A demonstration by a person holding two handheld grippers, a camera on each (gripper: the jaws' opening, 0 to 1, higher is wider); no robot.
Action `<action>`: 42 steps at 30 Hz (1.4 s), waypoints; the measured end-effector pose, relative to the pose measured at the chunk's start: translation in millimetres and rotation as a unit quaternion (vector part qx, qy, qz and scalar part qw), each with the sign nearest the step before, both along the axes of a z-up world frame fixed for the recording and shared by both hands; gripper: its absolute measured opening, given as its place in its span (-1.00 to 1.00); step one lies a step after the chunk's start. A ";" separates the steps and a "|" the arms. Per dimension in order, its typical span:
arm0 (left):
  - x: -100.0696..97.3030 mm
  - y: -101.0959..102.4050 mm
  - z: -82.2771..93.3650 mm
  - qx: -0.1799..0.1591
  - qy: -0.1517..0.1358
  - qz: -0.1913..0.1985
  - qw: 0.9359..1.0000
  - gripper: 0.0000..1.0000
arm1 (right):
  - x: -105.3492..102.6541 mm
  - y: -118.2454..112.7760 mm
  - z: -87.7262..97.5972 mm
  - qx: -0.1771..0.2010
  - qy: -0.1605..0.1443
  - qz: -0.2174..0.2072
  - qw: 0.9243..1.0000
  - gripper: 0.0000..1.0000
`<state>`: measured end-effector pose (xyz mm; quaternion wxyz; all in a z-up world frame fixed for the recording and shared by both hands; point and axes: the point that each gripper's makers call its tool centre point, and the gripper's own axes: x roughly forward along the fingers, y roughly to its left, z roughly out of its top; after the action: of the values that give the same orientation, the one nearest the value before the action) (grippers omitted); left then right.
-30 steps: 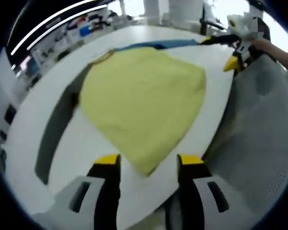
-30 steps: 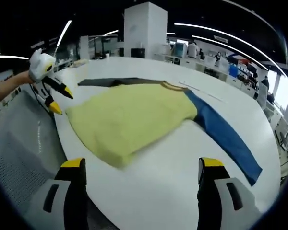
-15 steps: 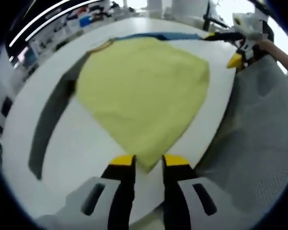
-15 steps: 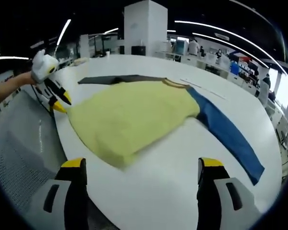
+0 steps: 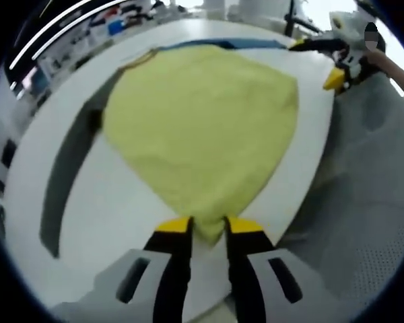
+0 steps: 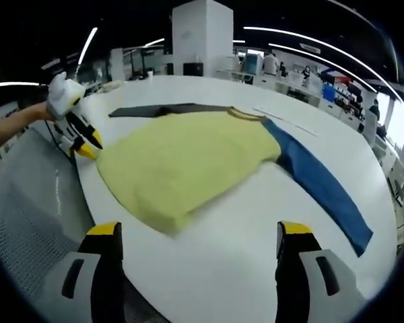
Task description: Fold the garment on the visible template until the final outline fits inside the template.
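At the near edge of the round white worktop [image 6: 256, 269] lies the yellow knit garment with one blue sleeve and one dark grey sleeve [image 6: 182, 161], spread flat; its body runs from the collar on the far side down to a hem along the worktop's near rim, while the blue sleeve [image 6: 323, 188] stretches out to the right of the body and the dark grey sleeve [image 5: 71, 168] to its left, so the long axis goes sleeve to sleeve across the worktop; I cannot pick out a template outline under the cloth; the left tool [image 5: 207, 225] sits right at the hem corner nearest the rim, its yellow-tipped jaws drawn close together with that corner of yellow fabric between them, apparently pinched; the right tool [image 6: 196, 232] hangs over bare worktop just short of the hem's other end, jaws spread wide and holding nothing, apart from the cloth; by my reading the left side is ready to lift, and the right tool must go forward and slightly left to reach its hem corner; a fold would then carry the hem away from the rim toward the collar.
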<state>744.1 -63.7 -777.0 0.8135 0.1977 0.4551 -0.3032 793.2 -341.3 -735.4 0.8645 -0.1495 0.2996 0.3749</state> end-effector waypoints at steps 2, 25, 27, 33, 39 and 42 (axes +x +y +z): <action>0.7 -3.8 -0.7 0.004 -0.001 -0.006 1.000 -0.87 | -0.3 0.1 -1.0 0.000 0.001 0.000 1.000 0.87; 70.3 21.9 80.0 -0.064 -0.128 0.116 0.983 -1.00 | -10.2 32.1 -9.2 0.008 0.025 0.043 0.999 0.43; 76.6 22.7 89.6 -0.066 -0.141 0.120 0.980 -1.00 | -8.7 36.9 -9.4 0.007 0.029 0.052 0.998 0.33; 93.8 6.0 131.5 -0.121 -0.187 0.128 0.966 -1.00 | -4.4 53.4 -12.2 0.011 0.034 0.074 0.997 0.14; 102.2 -2.7 160.1 -0.146 -0.211 0.127 0.958 -1.00 | -8.1 66.8 -23.1 -0.001 0.043 0.098 0.994 0.05; 108.2 -2.1 174.6 -0.151 -0.229 0.129 0.953 -1.00 | -10.7 72.2 -26.5 -0.007 0.046 0.111 0.993 0.04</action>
<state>852.3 -65.8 -602.4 0.9484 0.0766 0.2269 -0.2077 782.4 -269.1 -761.9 0.8017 -0.1705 0.3235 0.4727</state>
